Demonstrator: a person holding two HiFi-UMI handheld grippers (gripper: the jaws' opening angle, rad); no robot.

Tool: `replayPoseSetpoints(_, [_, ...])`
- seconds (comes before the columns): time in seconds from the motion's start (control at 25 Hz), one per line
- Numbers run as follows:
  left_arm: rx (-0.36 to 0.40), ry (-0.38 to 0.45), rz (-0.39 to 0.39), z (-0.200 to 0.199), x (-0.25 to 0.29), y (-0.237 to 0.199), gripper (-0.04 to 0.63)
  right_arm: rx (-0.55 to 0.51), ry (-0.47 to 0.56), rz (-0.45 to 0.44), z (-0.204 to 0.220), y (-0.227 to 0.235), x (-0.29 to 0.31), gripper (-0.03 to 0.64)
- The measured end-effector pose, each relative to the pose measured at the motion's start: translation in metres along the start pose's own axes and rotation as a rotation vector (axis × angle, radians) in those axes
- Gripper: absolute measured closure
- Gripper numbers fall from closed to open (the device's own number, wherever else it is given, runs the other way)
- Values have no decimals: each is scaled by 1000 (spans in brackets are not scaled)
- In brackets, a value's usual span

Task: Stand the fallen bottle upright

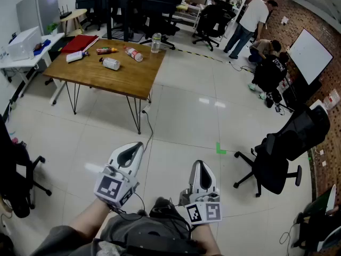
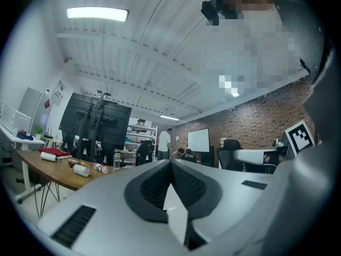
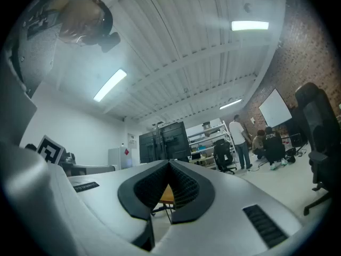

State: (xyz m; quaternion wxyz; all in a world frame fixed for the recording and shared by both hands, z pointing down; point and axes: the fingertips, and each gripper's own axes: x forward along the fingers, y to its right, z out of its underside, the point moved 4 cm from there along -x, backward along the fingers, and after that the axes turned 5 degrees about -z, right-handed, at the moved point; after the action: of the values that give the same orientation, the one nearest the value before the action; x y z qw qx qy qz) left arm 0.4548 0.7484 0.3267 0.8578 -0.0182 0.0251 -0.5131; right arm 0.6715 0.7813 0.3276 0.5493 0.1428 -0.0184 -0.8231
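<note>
So far left there's a wooden table [image 1: 125, 81], well away from the person across the tiled floor. On it, going left to right: a red folder [image 1: 79, 42], a small orange-ish thing that might be another bottle (too tiny to say), then a white bottle [image 1: 111, 63] lying on its side, and just past it a clear bottle [image 1: 134, 54] with a red label, also lying down. An upright bottle [image 1: 155, 42] stands near the table's far right corner.

Closer in, at the bottom of the head view, the left gripper [image 1: 137, 144] is held out level, nowhere near the table. Its own view shows the jaws pressed together at the tips with nothing in them. The right gripper [image 1: 198, 163] sits just beside it, tipped a bit upward, jaws closed tight and empty too.

Off to the right there's a black office chair [image 1: 277, 161], and further back a few people [image 1: 250, 20] near a whiteboard [image 1: 309, 55].
</note>
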Motion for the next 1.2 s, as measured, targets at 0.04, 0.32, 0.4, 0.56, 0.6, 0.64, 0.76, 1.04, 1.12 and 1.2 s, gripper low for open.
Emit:
replayPoseSetpoints(0.04, [0,-4,-3,3,2,-3,577,-1,1,-2,2,2,4,618])
replayPoseSetpoints(0.32, [18,-6,-50,11,31,-29,575,-4,-2,-32,21,28,51,618])
replayPoseSetpoints(0.4, [26,-15,-69,19,50,-43,577,9,-6,-46,34,39,74,618])
replayPoseSetpoints(0.56, [31,-35,-116,30,102,-68,575,35,-31,-73,57,74,130,618])
replayPoseSetpoints(0.6, [28,-39,-127,30,117,-72,575,41,-34,-78,58,84,145,618])
replayPoseSetpoints(0.64, [25,-41,-135,30,132,-77,575,41,-36,-84,58,94,160,618])
replayPoseSetpoints(0.76, [22,-44,-151,30,182,-90,575,19,-45,-109,60,124,206,618])
replayPoseSetpoints(1.04, [2,21,-88,20,306,-103,575,32,-60,-122,64,207,308,618])
replayPoseSetpoints(1.12, [9,11,-98,19,338,-106,575,45,-61,-113,64,232,330,618])
replayPoseSetpoints(1.2, [14,-3,-107,18,367,-110,575,61,-63,-105,65,254,349,618])
